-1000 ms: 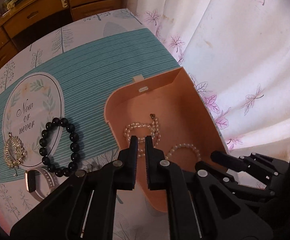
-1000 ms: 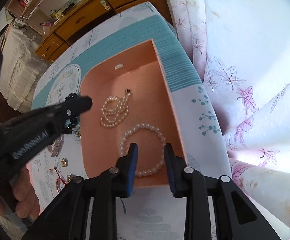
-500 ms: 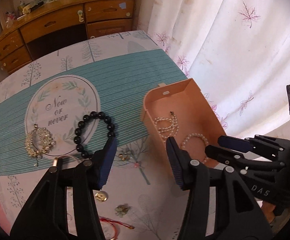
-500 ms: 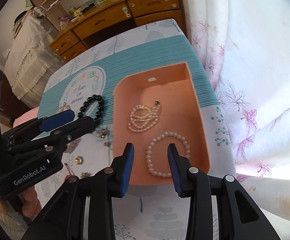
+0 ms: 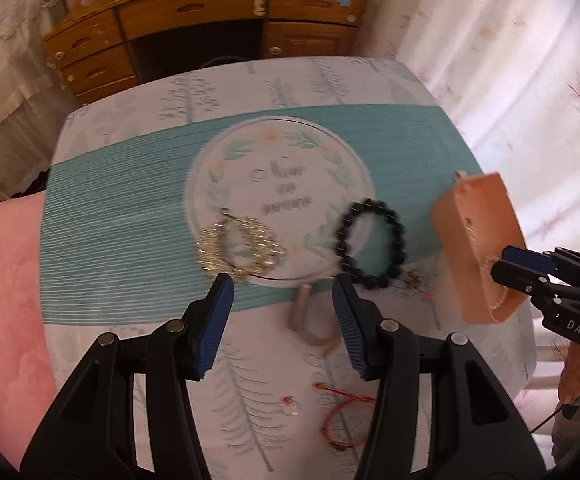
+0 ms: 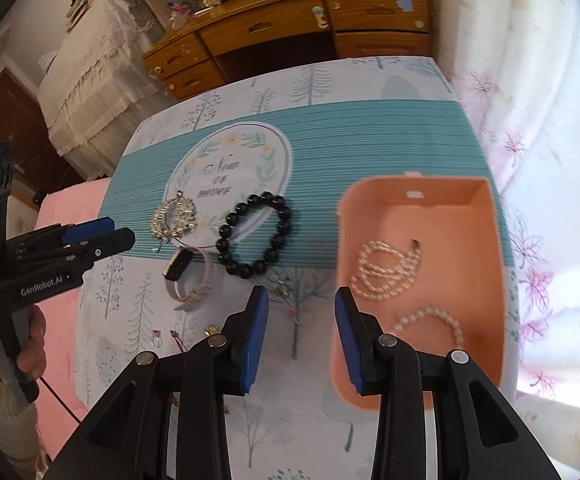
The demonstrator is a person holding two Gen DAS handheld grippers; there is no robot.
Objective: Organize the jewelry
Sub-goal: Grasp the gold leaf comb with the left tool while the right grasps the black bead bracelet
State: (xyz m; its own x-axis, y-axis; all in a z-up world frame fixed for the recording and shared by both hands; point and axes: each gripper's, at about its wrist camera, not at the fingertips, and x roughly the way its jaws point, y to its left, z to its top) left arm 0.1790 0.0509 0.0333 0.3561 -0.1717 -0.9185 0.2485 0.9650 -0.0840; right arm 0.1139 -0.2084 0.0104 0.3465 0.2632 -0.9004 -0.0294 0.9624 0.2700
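My left gripper (image 5: 281, 284) is open and empty, hanging above the table near a pale pink watch (image 5: 306, 316). Just beyond its fingertips lie a gold brooch-like piece (image 5: 238, 250) and a black bead bracelet (image 5: 370, 242). The right gripper (image 6: 301, 298) is also open with nothing between its fingers, just left of the peach box (image 6: 486, 216). A coiled pearl necklace (image 6: 386, 268) and a pearl bracelet (image 6: 430, 322) lie inside the box. From the right wrist view, the black bracelet (image 6: 256, 236), brooch (image 6: 174, 216), watch (image 6: 188, 272) and left gripper (image 6: 118, 232) sit to the left.
A red string bracelet (image 5: 346, 420) lies close under my left gripper. Small earrings (image 6: 284, 286) and rings (image 6: 210, 330) are scattered on the tablecloth. A white curtain (image 6: 550, 120) hangs along the right edge, a wooden dresser (image 6: 290, 24) stands behind, and pink bedding (image 5: 2, 300) borders the left.
The left gripper opened and swung left from above the box to over the loose jewelry. The right gripper pulled away from the box toward the left and rose.
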